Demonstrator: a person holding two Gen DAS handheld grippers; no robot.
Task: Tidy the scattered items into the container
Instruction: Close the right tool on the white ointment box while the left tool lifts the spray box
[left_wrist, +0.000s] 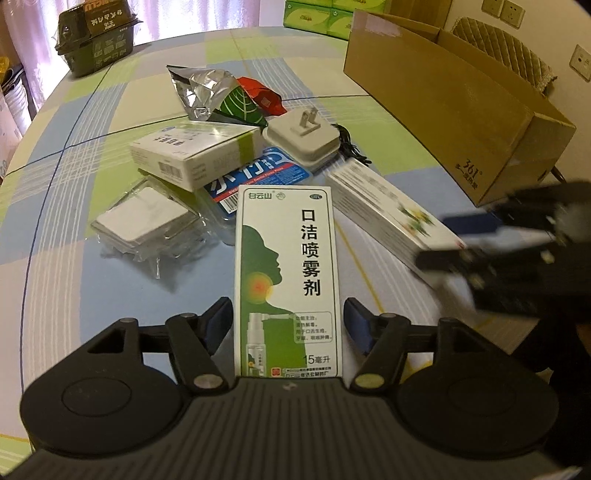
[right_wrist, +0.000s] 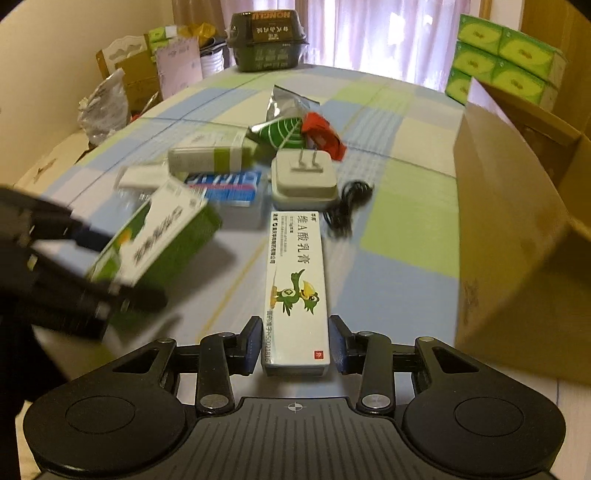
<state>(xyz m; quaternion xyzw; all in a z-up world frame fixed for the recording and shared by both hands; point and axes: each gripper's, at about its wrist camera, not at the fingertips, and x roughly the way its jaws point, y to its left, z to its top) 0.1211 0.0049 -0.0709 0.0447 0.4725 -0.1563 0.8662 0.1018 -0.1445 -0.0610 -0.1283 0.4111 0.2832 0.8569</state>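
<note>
The tablecloth (left_wrist: 110, 110) is checked in pale blue, light green and cream, crossed by thin dark blue lines. The spray box (left_wrist: 288, 280) is white and green with black lettering. The cream box (right_wrist: 295, 288) is white with a green cartoon bird. The carton (left_wrist: 443, 110) is plain brown. The charger (left_wrist: 301, 138) is off-white. The tissue packs (right_wrist: 506, 59) are bright green.

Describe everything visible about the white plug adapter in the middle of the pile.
The plug adapter is a square, rounded-corner block of off-white plastic. It lies flat on its back with two metal prongs pointing up. It rests partly on the blue floss-pick package, and a coiled black cable lies on the tablecloth at its right side. The red and green foil packet lies just behind it. Neither gripper touches it.
</note>
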